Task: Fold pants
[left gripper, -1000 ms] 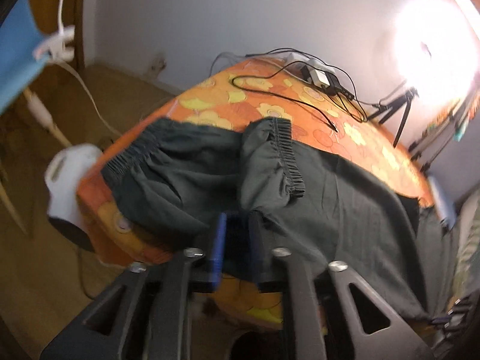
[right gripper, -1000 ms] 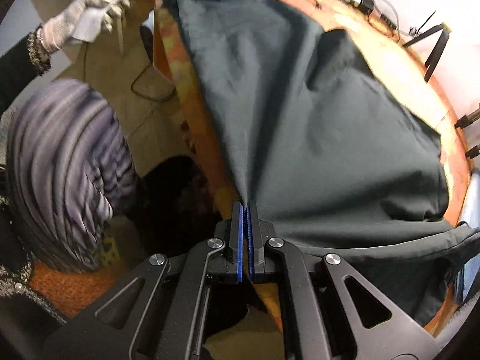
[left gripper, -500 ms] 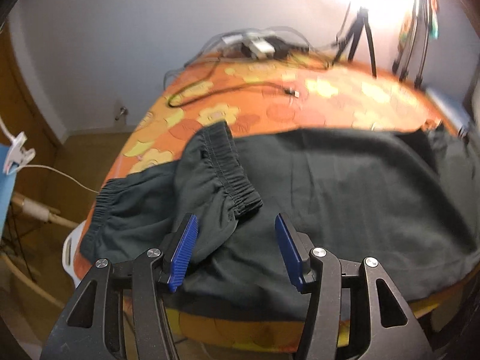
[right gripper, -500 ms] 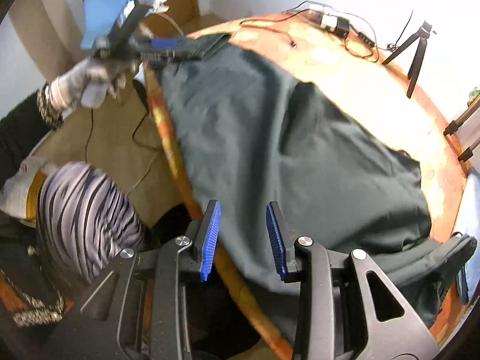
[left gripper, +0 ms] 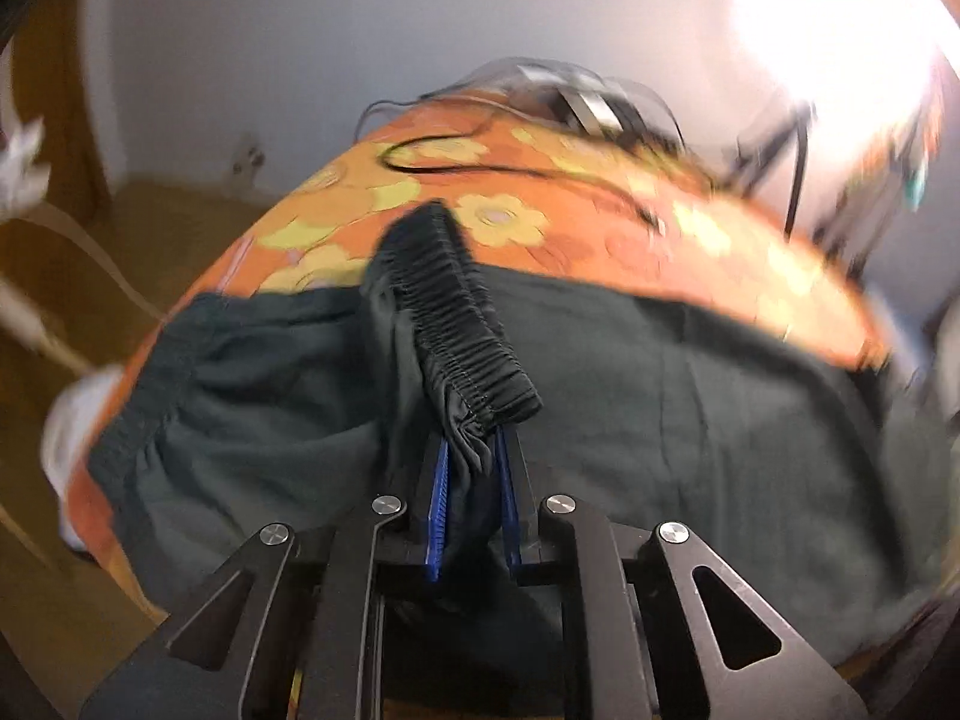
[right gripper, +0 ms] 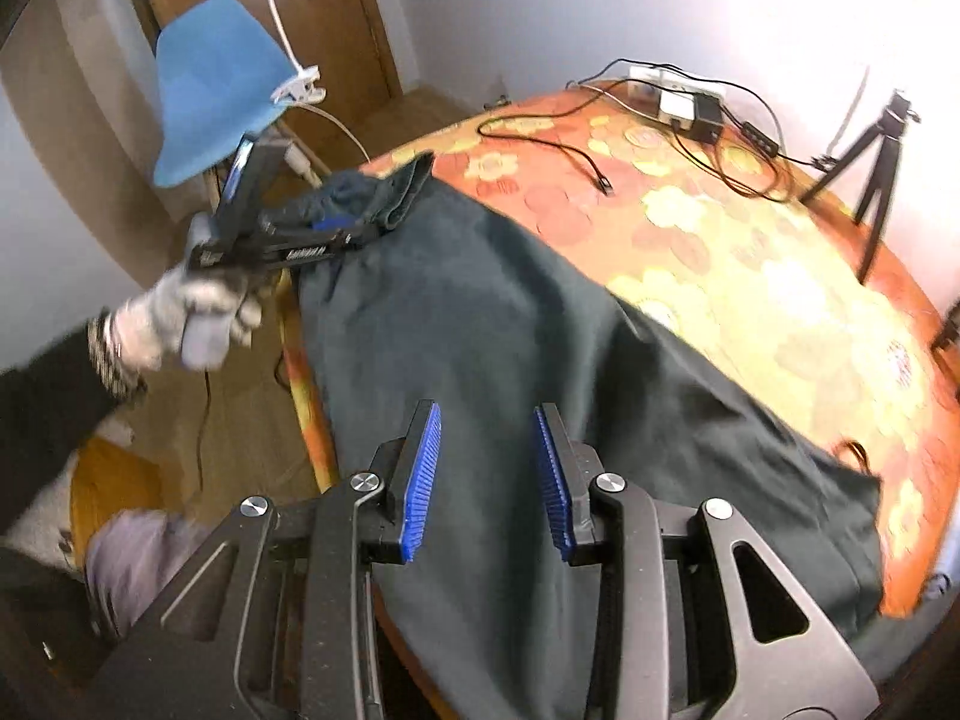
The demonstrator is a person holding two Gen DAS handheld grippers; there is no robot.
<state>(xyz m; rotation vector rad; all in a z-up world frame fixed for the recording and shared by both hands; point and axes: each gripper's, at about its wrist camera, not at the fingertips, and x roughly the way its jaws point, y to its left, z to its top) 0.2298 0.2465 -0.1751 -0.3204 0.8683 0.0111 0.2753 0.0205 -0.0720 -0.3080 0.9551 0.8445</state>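
Note:
Dark grey-green pants [left gripper: 690,420] lie spread on a table with an orange flowered cloth [left gripper: 540,222]. Their elastic waistband [left gripper: 462,324] is folded up toward the camera in the left wrist view. My left gripper [left gripper: 471,462] is shut on the fabric just under the waistband. In the right wrist view the pants [right gripper: 540,324] cover the near side of the table, and the left gripper [right gripper: 336,228] holds the waistband end at the far left. My right gripper [right gripper: 486,468] is open and empty above the pants.
Cables and a power strip [right gripper: 684,102] lie at the table's far edge, with a small black tripod [right gripper: 876,162] to the right. A blue chair [right gripper: 216,78] with a clip lamp stands beyond the table's left end. The table's near edge [right gripper: 306,396] drops to a wooden floor.
My left gripper opened, then closed on the fabric under the waistband. My right gripper let go of the pants' edge, opened and rose above the cloth.

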